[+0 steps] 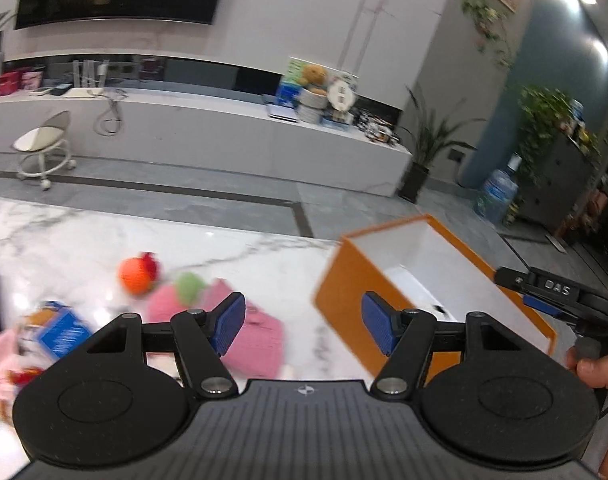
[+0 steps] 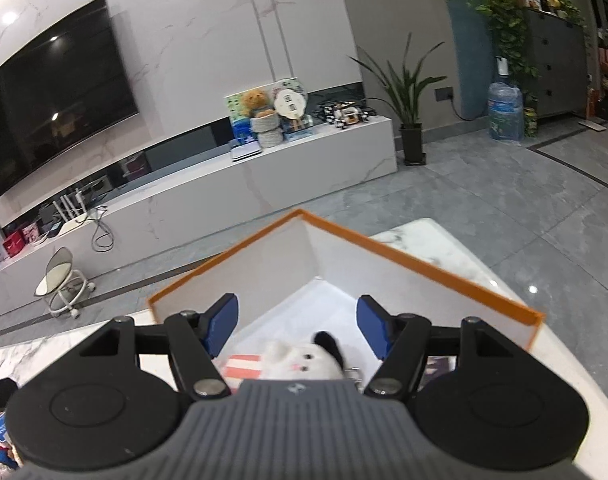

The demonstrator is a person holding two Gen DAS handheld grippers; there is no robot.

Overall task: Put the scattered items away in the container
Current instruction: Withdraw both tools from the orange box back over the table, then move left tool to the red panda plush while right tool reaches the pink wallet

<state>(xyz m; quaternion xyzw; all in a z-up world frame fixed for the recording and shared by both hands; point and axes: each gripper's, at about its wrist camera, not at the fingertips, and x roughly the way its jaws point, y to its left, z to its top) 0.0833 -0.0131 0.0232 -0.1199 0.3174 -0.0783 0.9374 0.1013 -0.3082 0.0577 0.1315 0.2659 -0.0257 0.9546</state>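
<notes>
A: Any legible text noted?
B: "DAS" was read in raised letters on the right gripper [image 1: 544, 294]. Print on the blue packet [image 1: 63, 330] was too blurred to read.

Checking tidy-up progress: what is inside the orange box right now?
In the orange box, a white plush toy with a black ear lies on the white floor beside something red-and-white striped. The right gripper's body hides the near part of the interior.

Home living room: wall television [image 2: 55, 92], long media console [image 2: 263, 176], potted plant [image 2: 408, 92].
</notes>
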